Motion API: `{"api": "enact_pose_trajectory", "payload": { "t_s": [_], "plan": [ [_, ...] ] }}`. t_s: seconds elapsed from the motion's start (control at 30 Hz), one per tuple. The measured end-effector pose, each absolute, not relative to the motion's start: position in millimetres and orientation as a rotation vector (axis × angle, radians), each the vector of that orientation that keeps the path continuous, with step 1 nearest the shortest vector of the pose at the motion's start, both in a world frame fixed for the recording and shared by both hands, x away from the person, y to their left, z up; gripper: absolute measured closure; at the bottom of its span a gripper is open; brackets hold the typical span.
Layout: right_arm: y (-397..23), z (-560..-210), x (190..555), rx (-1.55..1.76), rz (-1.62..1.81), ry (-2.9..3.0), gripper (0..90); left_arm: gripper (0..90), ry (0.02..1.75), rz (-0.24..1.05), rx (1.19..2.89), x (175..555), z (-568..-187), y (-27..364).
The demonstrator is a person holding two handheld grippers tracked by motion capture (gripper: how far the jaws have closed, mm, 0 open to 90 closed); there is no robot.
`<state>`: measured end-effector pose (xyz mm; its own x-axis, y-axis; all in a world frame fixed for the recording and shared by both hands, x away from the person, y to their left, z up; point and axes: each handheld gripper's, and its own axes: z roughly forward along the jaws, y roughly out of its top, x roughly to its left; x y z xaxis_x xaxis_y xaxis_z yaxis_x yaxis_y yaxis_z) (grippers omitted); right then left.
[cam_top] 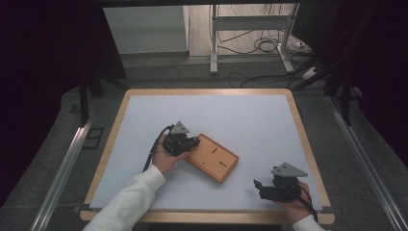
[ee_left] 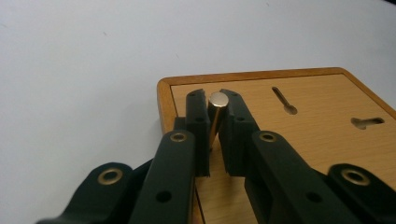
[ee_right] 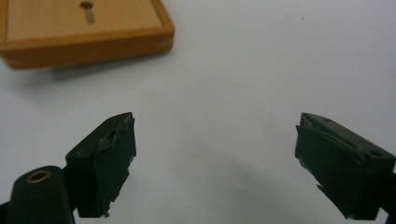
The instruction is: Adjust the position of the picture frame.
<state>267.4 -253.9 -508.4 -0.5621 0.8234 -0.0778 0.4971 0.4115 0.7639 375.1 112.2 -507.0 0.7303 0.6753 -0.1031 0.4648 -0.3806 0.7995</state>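
A flat wooden board [cam_top: 214,157] with a raised rim and two keyhole slots lies at an angle on the white table top. In the left gripper view, my left gripper [ee_left: 215,103] is shut on a small brass-coloured metal pin [ee_left: 215,112] with a round flat head, held over the board [ee_left: 299,140] near its corner. From above, my left gripper [cam_top: 192,142] sits at the board's left end. My right gripper [cam_top: 256,187] rests near the table's front right with its jaws wide open and nothing between them. The right gripper view has the right gripper [ee_right: 215,149] facing the board [ee_right: 79,28].
The white mat [cam_top: 250,115] covers a wood-edged table [cam_top: 120,120]. Behind the table stand a metal frame [cam_top: 214,43] and loose cables [cam_top: 260,45] on the floor. Dark curtains flank both sides.
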Motion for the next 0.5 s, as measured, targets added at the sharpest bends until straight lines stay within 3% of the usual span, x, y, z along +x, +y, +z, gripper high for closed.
{"api": "enact_pose_trajectory", "payload": {
  "t_s": [0.5],
  "plan": [
    [-254, -509, 268, 1.125, 0.975, 2.228, 12.8, 83.6, 0.841, 0.242, 2.049, 359, -522, 123]
  ]
}}
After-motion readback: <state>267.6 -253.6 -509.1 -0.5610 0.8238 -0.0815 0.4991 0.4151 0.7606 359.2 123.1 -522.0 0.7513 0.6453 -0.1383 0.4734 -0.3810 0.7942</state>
